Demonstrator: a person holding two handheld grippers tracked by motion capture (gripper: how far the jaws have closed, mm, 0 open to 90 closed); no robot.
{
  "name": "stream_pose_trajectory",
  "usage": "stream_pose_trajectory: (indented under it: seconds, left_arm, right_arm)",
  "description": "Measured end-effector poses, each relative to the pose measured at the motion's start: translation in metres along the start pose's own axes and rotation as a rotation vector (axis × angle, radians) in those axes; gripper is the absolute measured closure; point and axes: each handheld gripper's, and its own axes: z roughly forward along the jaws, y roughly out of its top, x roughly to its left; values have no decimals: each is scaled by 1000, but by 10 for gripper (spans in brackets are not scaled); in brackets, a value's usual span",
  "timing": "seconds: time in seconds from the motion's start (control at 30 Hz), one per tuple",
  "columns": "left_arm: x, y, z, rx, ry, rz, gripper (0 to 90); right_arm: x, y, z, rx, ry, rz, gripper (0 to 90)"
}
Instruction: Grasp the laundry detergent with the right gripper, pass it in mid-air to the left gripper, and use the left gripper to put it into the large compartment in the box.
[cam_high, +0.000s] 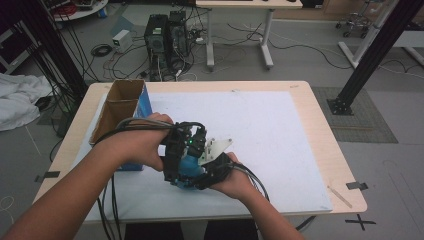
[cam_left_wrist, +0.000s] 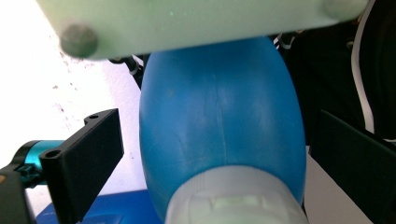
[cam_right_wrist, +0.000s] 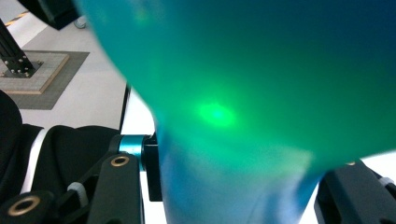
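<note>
Blue rubber bulb (cam_left_wrist: 219, 126) sits between my left gripper (cam_high: 176, 150) jaws, which stand apart from it, not pressing. My right gripper (cam_high: 212, 170) has jaws closed on bulb's narrow end, held just above white mat (cam_high: 260, 130) on surface (cam_high: 320, 125), cardboard box (cam_high: 122, 102) w/ blue side at left.

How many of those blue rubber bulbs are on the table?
1. The blue bulb is held between the two hand-held grippers at the table's near middle. Others may be hidden in the cardboard box.
</note>
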Motion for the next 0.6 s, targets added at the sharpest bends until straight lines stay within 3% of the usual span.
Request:
stream_pose_trajectory:
  seconds: [0.13,0.6]
  left_arm:
    - [0,3,-2,6,1,4,84]
    - [1,5,-2,30,7,-12,132]
  right_arm:
    - [0,0,-1,-10,0,2,470]
    - [1,1,-2,-17,-1,-1,471]
